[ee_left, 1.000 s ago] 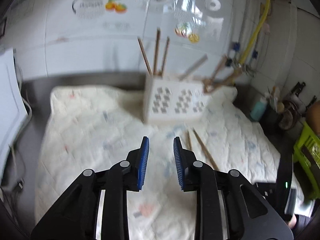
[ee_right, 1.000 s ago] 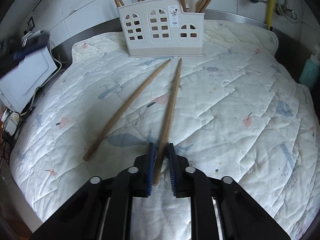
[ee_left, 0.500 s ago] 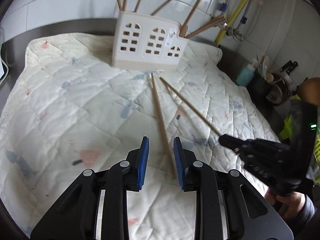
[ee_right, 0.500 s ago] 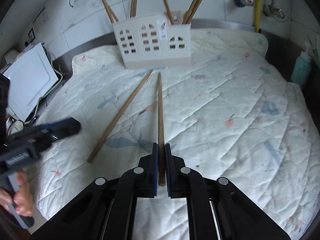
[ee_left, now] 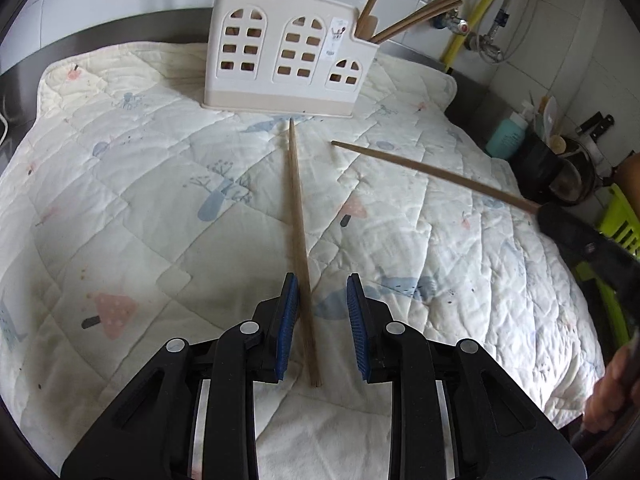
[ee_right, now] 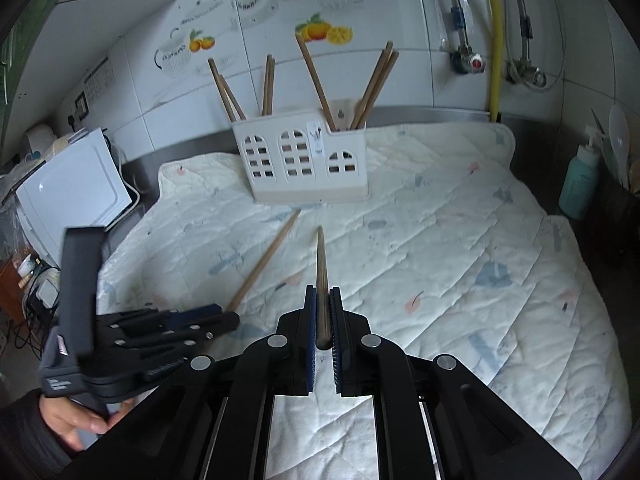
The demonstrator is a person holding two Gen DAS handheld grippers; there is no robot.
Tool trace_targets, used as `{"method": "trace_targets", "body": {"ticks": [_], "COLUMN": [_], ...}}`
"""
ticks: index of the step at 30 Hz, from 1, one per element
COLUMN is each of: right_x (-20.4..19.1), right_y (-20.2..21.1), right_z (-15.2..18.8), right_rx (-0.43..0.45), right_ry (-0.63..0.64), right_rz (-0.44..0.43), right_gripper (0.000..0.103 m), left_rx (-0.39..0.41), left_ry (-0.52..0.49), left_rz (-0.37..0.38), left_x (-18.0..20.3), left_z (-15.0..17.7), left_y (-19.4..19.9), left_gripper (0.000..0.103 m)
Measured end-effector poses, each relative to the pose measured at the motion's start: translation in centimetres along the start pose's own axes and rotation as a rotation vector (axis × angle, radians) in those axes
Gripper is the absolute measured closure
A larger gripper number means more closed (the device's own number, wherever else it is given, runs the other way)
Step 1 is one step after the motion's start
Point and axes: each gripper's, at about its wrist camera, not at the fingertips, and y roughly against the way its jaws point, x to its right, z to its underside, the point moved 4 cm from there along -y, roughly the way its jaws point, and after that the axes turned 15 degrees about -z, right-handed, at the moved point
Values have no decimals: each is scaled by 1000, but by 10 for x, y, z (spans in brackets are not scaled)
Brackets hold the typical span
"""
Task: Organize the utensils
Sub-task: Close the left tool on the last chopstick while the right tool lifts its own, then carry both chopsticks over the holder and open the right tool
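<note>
Right wrist view, quilted cloth [ee_right: 460,240] over counter, tiled wall [ee_right: 400,12] behind.

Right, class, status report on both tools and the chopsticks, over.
Right tool shut on one chopstick, lifted off the quilt. Left tool open, straddling the other chopstick, not gripping. Holder ahead, path clear.

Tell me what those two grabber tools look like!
Both tools, the left tool and the right tool, are black plastic with two long fingers. Each finger has a ridged blue pad inside and round silver pins at the joints. The hand on the left tool's black handle wears a dark sleeve.
</note>
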Motion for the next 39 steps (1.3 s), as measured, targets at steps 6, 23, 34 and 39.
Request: {"method": "trace_targets", "body": {"ticks": [6,23,34,39], "right_x": [-2,-14,-19,-18], "right_y": [2,26,31,37], "right_z": [-3,-40,-99,-140], "right_rx": [14,71,69,84], "right_ry": [12,86,140,191], "right_rz": [-7,-16,-70,-32], "right_gripper": [97,97,97,97], "left_rx": [8,118,271,271], "left_ry": [-5,-1,14,20], "left_rz": [-36,-32,10,27], "left_x": [2,-26,-40,-48], "left_z": [5,-20,-56,-72], "left_y": [-4,27,61,68], "left_gripper": [79,98,98,98]}}
